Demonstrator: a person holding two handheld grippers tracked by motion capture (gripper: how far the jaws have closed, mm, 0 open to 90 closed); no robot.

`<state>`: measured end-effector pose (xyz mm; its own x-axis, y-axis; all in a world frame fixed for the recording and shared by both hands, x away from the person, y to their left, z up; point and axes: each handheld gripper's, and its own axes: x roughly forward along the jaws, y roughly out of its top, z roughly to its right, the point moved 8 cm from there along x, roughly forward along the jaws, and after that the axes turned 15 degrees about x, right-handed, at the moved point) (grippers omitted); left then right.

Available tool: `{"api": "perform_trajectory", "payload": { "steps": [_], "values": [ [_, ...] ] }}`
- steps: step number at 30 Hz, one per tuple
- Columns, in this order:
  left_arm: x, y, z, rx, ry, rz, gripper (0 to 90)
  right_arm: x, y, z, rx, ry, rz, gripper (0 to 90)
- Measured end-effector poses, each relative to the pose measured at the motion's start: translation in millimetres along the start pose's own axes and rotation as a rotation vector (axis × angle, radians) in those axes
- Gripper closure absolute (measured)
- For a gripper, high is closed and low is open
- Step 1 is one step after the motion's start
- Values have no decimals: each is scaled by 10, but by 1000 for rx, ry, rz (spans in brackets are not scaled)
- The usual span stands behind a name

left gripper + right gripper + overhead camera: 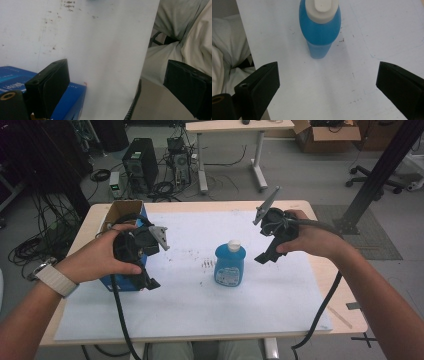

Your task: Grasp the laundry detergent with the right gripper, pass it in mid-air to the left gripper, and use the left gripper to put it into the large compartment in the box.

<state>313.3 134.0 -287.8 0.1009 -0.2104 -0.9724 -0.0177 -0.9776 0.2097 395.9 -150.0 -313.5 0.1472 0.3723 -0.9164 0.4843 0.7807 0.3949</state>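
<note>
While both grippers hang above table, bottle (230, 265) stands upright at centre of high view, long axis vertical. Right gripper (267, 251) nearer, just right of it, jaws spread wide, empty. Left gripper (150, 270) wide open, empty, over box (122, 212) at left.

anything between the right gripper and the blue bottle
Nothing: in the right gripper view, bare white sheet runs from the open right gripper to the blue bottle.
</note>
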Motion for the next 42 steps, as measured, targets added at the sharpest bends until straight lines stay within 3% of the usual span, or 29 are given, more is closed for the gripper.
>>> {"api": "perform_trajectory", "payload": {
  "steps": [29,42],
  "values": [
    [27,-20,-17,-8,1,-1,69,263,-98,14,16,46,35,47],
    [40,-16,-22,-8,-1,1,69,355,-151,28,29,64,81,45]
  ]
}}
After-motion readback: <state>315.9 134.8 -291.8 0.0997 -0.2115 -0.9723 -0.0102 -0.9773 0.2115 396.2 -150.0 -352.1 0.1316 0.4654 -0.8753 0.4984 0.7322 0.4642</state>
